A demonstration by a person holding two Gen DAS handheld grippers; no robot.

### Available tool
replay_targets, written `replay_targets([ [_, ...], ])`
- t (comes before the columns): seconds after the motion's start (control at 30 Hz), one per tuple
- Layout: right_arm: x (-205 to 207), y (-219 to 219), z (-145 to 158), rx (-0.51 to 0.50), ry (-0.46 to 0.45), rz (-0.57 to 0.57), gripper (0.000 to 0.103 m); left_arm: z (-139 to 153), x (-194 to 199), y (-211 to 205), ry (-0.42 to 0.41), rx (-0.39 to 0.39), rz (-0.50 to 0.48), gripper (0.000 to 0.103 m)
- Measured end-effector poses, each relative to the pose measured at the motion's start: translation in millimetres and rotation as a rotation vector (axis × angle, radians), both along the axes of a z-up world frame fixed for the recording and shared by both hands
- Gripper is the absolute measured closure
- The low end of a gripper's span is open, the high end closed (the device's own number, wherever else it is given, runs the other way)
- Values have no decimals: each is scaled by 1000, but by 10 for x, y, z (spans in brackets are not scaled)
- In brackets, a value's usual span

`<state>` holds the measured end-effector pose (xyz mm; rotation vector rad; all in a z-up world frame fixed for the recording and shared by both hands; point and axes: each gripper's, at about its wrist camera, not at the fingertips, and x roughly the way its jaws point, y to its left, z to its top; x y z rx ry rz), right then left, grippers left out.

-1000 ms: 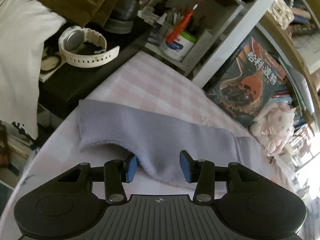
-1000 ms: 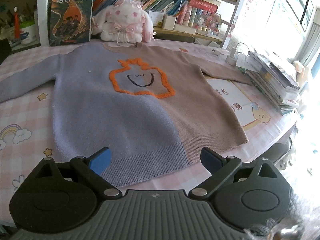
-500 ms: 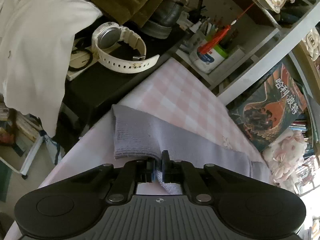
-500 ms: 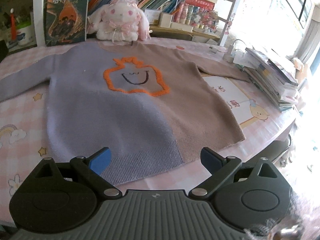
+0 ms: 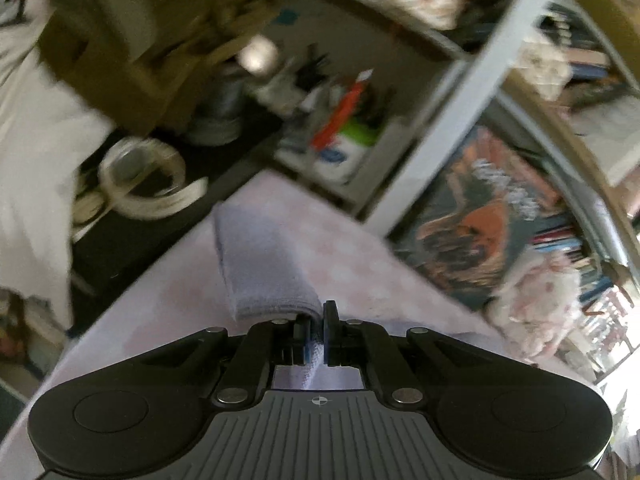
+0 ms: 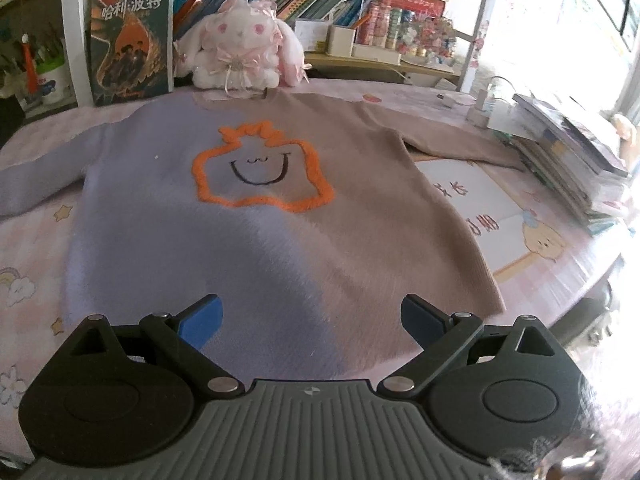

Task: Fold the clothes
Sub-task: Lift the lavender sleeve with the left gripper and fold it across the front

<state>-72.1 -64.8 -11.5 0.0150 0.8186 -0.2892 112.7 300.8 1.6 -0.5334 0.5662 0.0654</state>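
A sweater (image 6: 248,216), lilac on its left half and tan on its right, with an orange outlined smiley on the chest, lies flat and face up on the pink patterned table (image 6: 32,248). My left gripper (image 5: 318,330) is shut on the lilac sleeve (image 5: 264,268) near its cuff and holds it lifted and bunched; the view is motion-blurred. My right gripper (image 6: 310,316) is open and empty, low over the sweater's bottom hem. The tan sleeve (image 6: 452,148) lies stretched out to the right.
A white plush bunny (image 6: 240,52) and an upright book (image 6: 130,40) stand at the table's back by the bookshelf. A stack of books (image 6: 568,156) sits at the right edge. A white watch (image 5: 144,184) lies on a dark stand beyond the table's left end.
My left gripper closed on the lilac sleeve and has lifted it, pulling the cuff in along the table. My right gripper has moved forward, over the hem.
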Motion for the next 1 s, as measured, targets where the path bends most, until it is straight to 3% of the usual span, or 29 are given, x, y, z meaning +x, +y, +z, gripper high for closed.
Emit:
replay_targets([
  [0.23,235,-622,-27,20,-10,146,7,416,78,-1092,-82,93,-68,99],
  [0.43,368,-1197,-31,62,-15,284,7,556,209,-2083,-108,189,-100,99],
  [0.7,530,-1800,-68,149,-16,363,7,446,439,-3064,-70,313,-155,100],
  [1.0,576,-2156,-83,172,-14,389,7,182,481,-3723,-17,399,-181,99],
])
